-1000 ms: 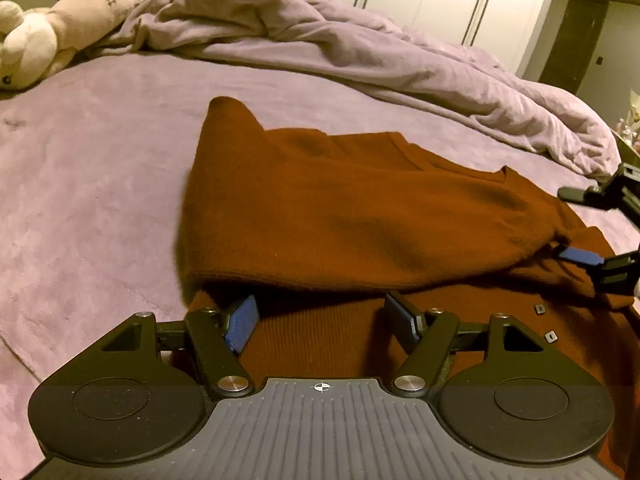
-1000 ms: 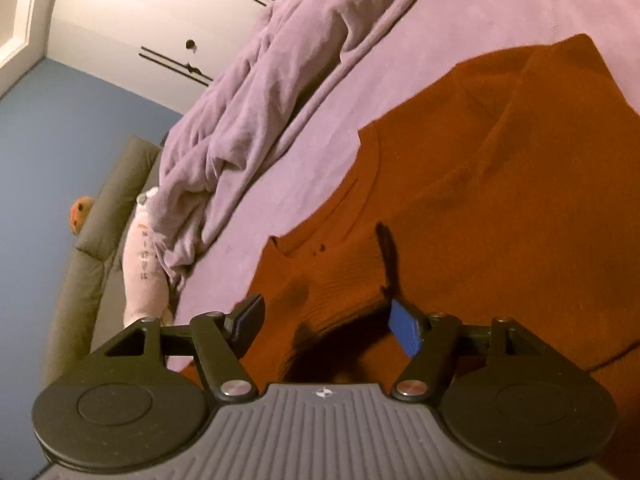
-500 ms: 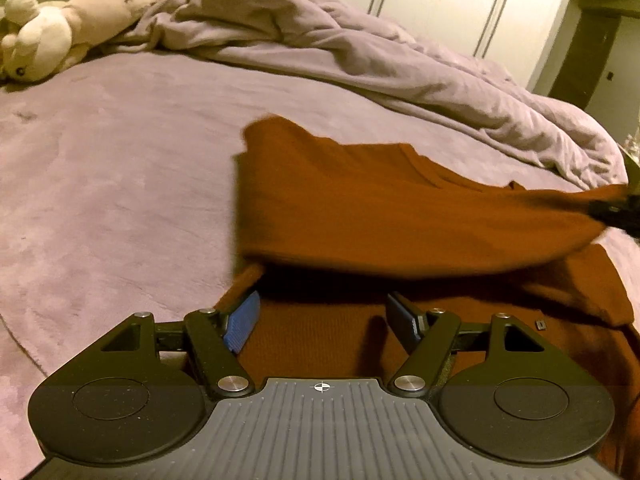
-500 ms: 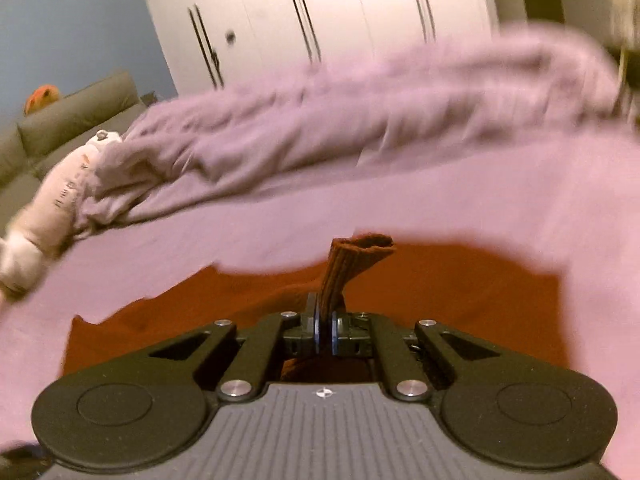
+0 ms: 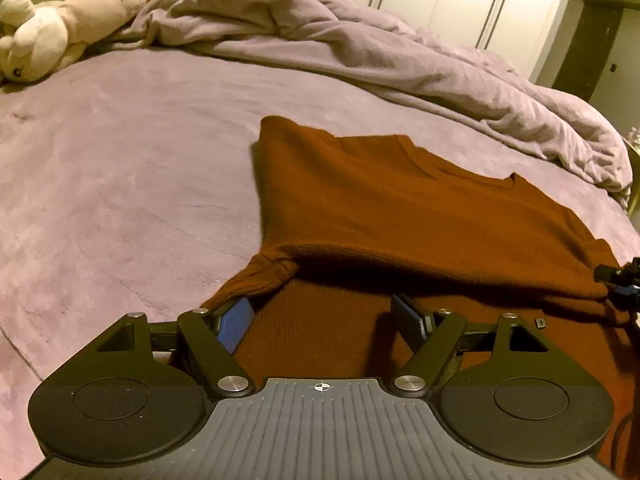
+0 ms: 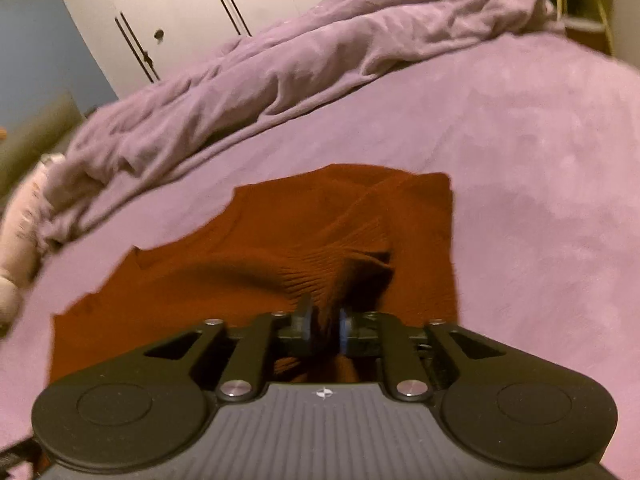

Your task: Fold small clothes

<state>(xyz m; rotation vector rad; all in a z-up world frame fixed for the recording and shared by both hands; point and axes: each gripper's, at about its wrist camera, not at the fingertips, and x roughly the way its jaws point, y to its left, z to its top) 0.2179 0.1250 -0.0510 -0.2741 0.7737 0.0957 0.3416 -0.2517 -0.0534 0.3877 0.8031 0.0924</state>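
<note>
A rust-brown sweater (image 5: 400, 216) lies on the purple bed, its far part folded over the near part. My left gripper (image 5: 324, 320) hovers low over the near layer. Its jaws are wide and still opening, with nothing pinched; the blue left pad (image 5: 236, 322) sits at the sweater's left edge. In the right wrist view my right gripper (image 6: 323, 326) is at a ribbed fold of the sweater (image 6: 332, 252). Its jaws are opening, and the bunched fabric lies loosely in the narrow gap. The right gripper (image 5: 618, 284) also shows at the sweater's right edge in the left wrist view.
A crumpled purple duvet (image 5: 380, 44) runs along the far side of the bed. A cream plush toy (image 5: 60, 28) lies at the far left. White wardrobe doors (image 6: 200, 8) stand behind. Bare purple bedsheet (image 5: 120, 168) spreads left of the sweater.
The right gripper closed on the sweater's fabric, swung round and pulled the upper layer to the right, then began to loosen. The left gripper stayed put and widened slightly.
</note>
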